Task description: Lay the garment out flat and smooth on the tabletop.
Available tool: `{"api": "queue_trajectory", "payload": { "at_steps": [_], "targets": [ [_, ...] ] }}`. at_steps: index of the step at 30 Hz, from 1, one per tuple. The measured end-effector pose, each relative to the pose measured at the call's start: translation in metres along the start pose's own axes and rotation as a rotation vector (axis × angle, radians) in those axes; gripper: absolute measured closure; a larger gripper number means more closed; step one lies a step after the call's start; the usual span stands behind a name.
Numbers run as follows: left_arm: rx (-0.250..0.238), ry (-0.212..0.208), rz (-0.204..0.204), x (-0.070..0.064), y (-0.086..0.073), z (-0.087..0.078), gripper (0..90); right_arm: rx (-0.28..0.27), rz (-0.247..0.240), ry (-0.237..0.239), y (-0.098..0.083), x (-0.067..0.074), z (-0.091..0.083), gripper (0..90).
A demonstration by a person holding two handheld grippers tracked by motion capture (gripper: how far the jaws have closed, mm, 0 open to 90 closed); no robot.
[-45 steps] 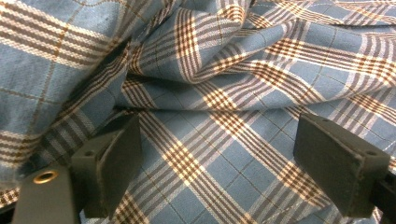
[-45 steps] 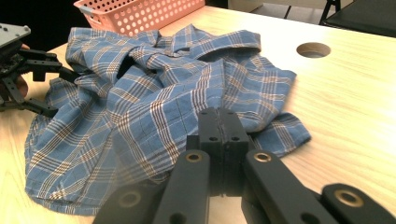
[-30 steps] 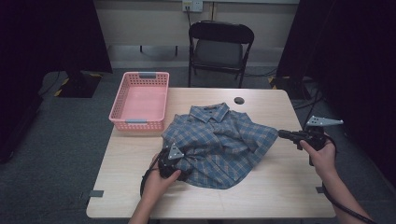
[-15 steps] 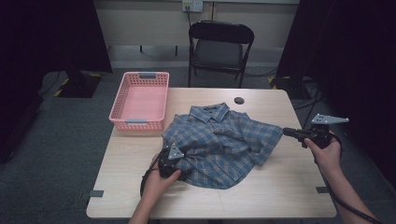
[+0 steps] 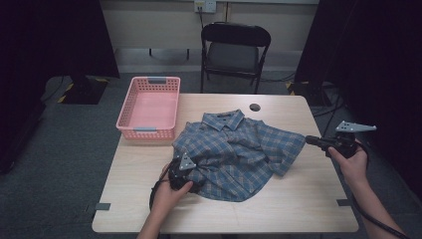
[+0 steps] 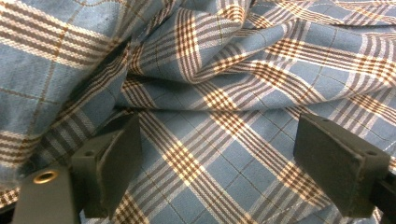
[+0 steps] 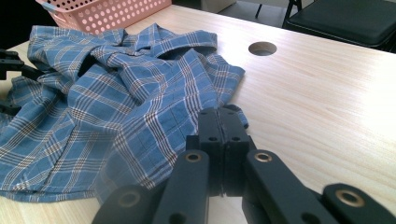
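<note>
Shirt [image 5: 238, 152] lies between the grippers: left gripper [image 6: 233, 172], spread, on its near-left part; right gripper [image 7: 223, 140], pressed together apparently empty, beside its sleeve.

- One blue plaid shirt [image 5: 234, 152]
- One pink basket [image 5: 149, 108]
- One wooden table [image 5: 298, 199]
- One black folding chair [image 5: 234, 50]
- Two hand-held tongs: left tongs [image 5: 185, 172], right tongs [image 5: 311, 140]

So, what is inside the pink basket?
The pink basket looks empty: its bare pink floor shows in the high view. The strip just behind its near wall is hidden. The plaid shirt lies beside it.
</note>
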State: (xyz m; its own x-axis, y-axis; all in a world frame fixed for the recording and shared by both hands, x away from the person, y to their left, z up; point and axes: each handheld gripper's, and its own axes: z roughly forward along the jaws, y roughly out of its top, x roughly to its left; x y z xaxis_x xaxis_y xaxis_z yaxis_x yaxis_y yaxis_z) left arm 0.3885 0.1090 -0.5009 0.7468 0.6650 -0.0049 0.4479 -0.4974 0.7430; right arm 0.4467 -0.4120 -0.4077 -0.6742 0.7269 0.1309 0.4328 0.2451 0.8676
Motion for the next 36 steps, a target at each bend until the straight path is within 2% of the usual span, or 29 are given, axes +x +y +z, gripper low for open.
{"api": "queue_trajectory", "payload": {
  "at_steps": [36],
  "targets": [
    [0.0,0.001,0.0,0.0,0.0,0.0,14.8,-0.007,0.018,-0.05,-0.007,-0.017,-0.015,89.6]
  ]
}}
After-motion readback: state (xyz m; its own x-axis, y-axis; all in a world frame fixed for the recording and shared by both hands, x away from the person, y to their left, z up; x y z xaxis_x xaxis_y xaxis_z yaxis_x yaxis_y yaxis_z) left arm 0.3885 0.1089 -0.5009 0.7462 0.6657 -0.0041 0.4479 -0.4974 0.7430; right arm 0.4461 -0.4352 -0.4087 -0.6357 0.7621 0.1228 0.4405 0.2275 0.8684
